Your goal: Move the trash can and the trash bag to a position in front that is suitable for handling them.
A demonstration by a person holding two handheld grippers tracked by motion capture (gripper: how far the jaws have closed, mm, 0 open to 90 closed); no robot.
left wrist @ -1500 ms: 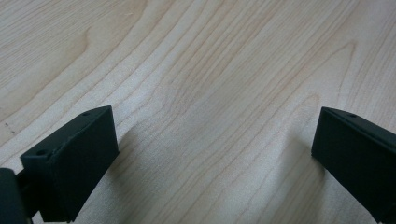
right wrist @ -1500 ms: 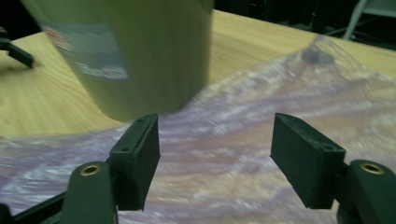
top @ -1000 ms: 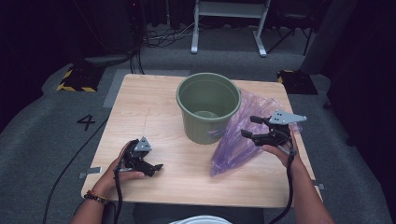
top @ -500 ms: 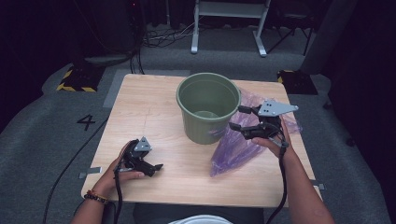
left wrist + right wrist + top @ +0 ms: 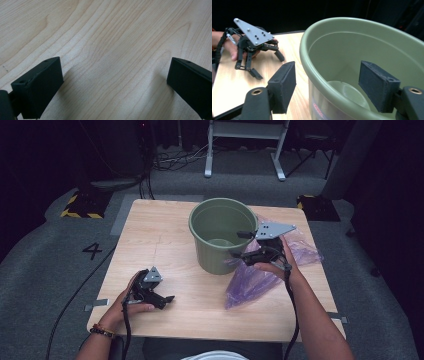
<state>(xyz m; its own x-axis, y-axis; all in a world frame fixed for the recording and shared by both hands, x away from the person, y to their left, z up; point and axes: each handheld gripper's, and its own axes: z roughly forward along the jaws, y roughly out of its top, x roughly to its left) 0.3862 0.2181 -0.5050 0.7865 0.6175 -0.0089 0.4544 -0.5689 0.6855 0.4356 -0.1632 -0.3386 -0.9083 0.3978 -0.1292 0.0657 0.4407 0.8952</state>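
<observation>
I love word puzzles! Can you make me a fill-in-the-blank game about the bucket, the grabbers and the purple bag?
1. The bucket is coloured ____.
2. The purple bag lies on the ____.
3. The right gripper has one jaw outside the bucket's rim and the other ____ it.
4. The left gripper has its jaws wide ____.

Missing words: green; table; inside; open
</observation>
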